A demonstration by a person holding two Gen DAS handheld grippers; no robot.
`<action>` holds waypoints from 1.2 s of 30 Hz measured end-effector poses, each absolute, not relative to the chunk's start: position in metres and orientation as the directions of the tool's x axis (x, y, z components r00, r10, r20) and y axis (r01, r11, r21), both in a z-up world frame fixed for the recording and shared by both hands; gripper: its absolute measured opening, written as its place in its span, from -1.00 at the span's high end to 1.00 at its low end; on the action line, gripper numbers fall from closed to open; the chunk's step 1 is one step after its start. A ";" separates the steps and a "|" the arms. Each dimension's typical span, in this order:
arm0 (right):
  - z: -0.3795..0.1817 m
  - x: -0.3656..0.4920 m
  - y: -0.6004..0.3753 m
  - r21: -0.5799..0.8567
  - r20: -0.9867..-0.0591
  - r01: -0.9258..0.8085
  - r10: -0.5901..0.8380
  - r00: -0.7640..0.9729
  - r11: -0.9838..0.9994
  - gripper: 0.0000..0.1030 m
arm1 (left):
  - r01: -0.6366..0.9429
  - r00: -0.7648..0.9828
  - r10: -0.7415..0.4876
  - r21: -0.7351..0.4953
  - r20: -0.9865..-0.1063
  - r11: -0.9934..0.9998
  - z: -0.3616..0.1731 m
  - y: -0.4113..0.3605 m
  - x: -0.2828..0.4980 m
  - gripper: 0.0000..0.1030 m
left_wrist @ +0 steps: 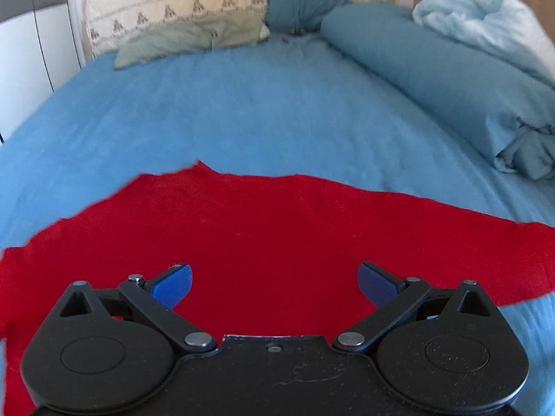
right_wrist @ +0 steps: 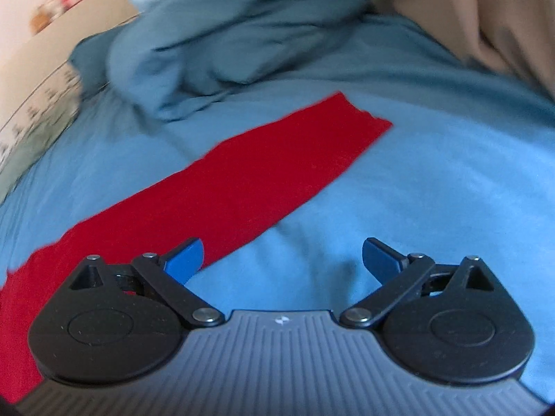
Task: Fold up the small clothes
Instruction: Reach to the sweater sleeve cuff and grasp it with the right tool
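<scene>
The red cloth [left_wrist: 263, 242] is lying flat on the bed [left_wrist: 242, 111], well apart from the rolled duvet [left_wrist: 433, 69] and the pillow [left_wrist: 180, 40]. The left gripper [left_wrist: 274, 282] is hovering over the cloth's near part, its fingers [left_wrist: 173, 286] spread wide and grasping nothing. The right gripper [right_wrist: 282, 263] is hanging just beside the cloth's long edge, over bare sheet, its fingers [right_wrist: 380, 260] likewise released and empty. In the right view the cloth [right_wrist: 242, 180] is reaching toward the duvet [right_wrist: 215, 45] as a narrow band. It is looking light, soft and limp, likely sagging when lifted, so pinching an edge or corner with each gripper seems the best hold.
</scene>
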State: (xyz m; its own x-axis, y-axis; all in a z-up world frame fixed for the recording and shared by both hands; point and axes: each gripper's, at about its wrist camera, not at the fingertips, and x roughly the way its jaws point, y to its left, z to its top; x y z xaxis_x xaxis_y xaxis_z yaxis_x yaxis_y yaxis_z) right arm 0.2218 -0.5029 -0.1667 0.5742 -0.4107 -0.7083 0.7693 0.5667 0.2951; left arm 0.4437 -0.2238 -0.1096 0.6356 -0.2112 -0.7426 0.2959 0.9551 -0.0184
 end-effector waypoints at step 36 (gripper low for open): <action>-0.034 0.450 -0.280 0.298 -0.418 0.136 0.001 0.908 0.945 0.60 | 0.132 0.634 -0.069 0.020 -0.770 0.991 -0.088 -0.095 0.541 -1.00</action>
State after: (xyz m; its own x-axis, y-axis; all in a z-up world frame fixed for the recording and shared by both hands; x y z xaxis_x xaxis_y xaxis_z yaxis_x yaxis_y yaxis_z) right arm 0.4505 -0.2800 -0.0339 0.9084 0.0013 -0.4180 0.1358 0.9449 0.2979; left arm 0.5413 -0.0954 -0.0876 0.6338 -0.0689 -0.7704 0.1319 0.9911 0.0199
